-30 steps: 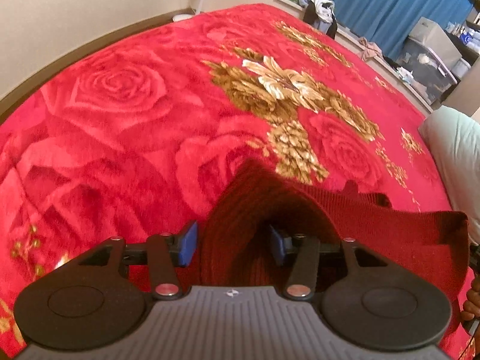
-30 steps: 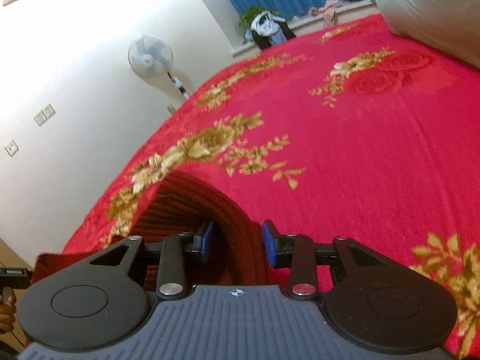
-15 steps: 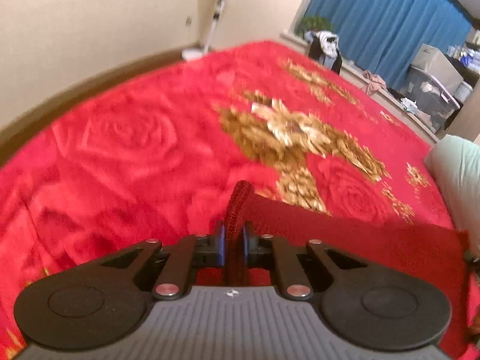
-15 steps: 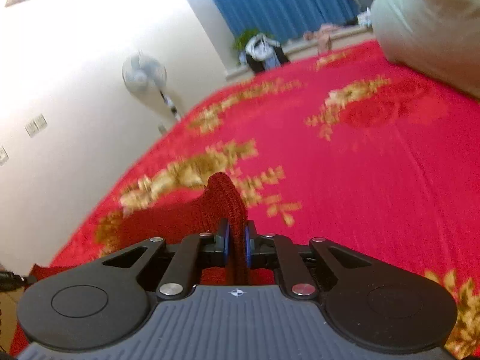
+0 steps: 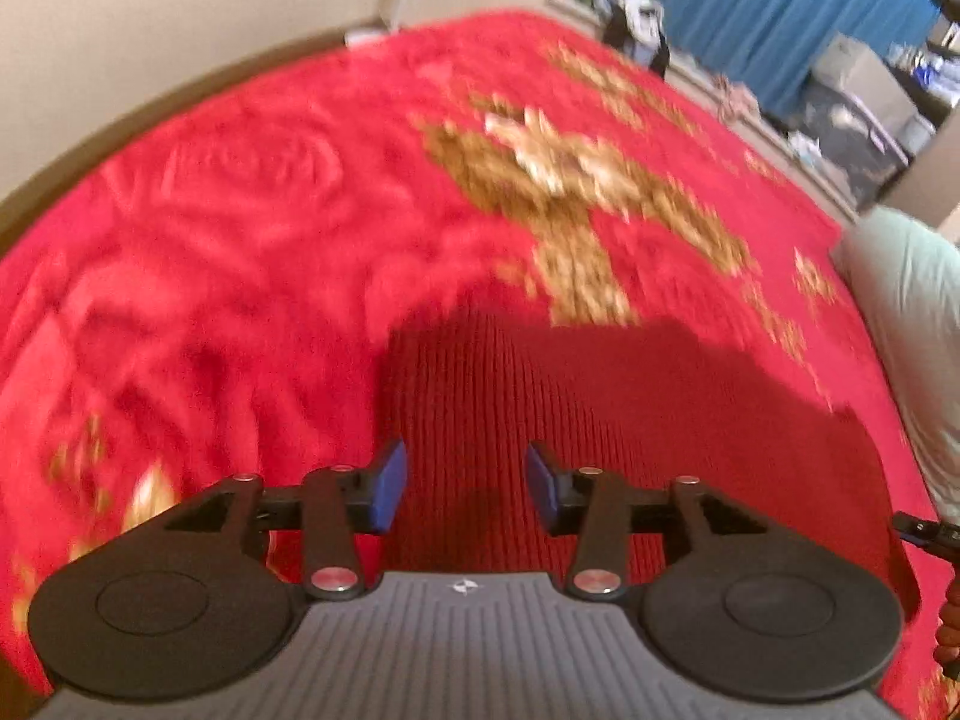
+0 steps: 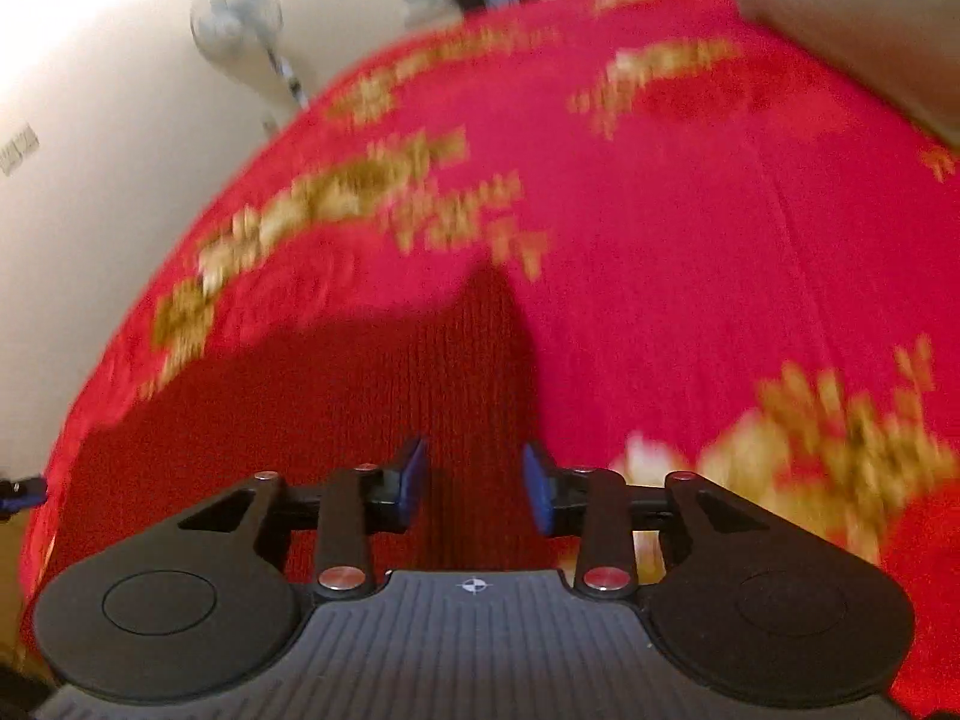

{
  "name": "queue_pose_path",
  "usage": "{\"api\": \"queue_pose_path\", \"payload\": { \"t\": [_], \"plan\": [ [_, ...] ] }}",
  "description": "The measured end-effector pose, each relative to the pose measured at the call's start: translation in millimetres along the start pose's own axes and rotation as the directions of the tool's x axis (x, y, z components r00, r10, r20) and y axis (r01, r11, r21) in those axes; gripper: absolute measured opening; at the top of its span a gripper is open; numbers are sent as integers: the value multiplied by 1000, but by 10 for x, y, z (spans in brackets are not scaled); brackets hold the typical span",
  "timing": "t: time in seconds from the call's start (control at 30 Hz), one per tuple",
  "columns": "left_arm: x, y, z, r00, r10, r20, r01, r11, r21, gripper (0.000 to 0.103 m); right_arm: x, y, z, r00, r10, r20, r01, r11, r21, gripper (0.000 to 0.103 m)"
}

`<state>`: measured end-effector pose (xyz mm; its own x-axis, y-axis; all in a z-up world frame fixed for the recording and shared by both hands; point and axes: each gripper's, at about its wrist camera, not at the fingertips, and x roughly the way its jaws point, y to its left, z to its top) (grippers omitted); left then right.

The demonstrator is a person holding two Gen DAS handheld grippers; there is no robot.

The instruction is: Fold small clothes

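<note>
A dark red ribbed knit garment (image 5: 630, 420) lies flat on the red floral bedspread (image 5: 252, 228). It also shows in the right wrist view (image 6: 336, 414). My left gripper (image 5: 467, 492) is open over the garment's left end, its blue pads apart with knit cloth between and below them. My right gripper (image 6: 474, 483) is open over the garment's right end, above a narrow strip of the knit. Neither holds the cloth. Both views are blurred by motion.
A pale green pillow (image 5: 912, 324) lies at the bed's right side. A standing fan (image 6: 240, 24) is by the cream wall. Blue curtains (image 5: 780, 0), a dark bag (image 5: 636, 30) and storage boxes (image 5: 864, 114) are beyond the bed's far edge.
Half a second ago both grippers were shut on raised folds of the garment. Now both have opened and the cloth lies flat on the bed. Both views have dipped lower.
</note>
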<state>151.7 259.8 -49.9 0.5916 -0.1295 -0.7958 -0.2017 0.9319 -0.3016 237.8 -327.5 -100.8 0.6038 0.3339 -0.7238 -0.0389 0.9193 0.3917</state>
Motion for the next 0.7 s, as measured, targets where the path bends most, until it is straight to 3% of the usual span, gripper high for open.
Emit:
{"api": "queue_pose_path", "payload": {
  "t": [0.17,0.27,0.33,0.37,0.4,0.43,0.5,0.57,0.63,0.7],
  "plan": [
    [-179,79,-566,994,-12,-107,6,998,-58,49,-255,118,-441,998,-41,-56,40,999,-30,41],
    [-260,124,-903,993,-42,-106,31,994,-103,49,-360,141,-624,997,-59,-44,59,998,-6,41],
    [-330,161,-1046,995,-61,-82,50,990,-131,47,-401,150,-704,997,-72,-26,72,997,1,39],
    [-364,169,-1092,995,-72,-69,62,989,-133,28,-418,160,-739,997,-80,-16,80,997,-1,37],
    [-390,163,-1113,995,-85,-58,78,990,-120,15,-434,173,-768,996,-84,-6,84,996,-6,28],
    [-444,141,-1113,996,-82,-35,79,993,-85,14,-449,176,-778,996,-91,6,91,996,-8,18],
    [-674,89,-1054,995,-61,83,62,998,-15,13,-552,169,-779,996,-77,45,76,997,33,14],
    [-974,93,-1044,973,-91,212,92,996,6,13,-777,177,-751,990,-24,137,12,996,88,13],
    [-1081,111,-1110,965,-71,254,75,997,-6,13,-986,227,-759,977,14,213,-39,993,111,13],
    [-1017,179,-1219,976,-29,214,42,998,-56,14,-1035,269,-826,974,-1,226,-26,993,116,13]
  ]
}}
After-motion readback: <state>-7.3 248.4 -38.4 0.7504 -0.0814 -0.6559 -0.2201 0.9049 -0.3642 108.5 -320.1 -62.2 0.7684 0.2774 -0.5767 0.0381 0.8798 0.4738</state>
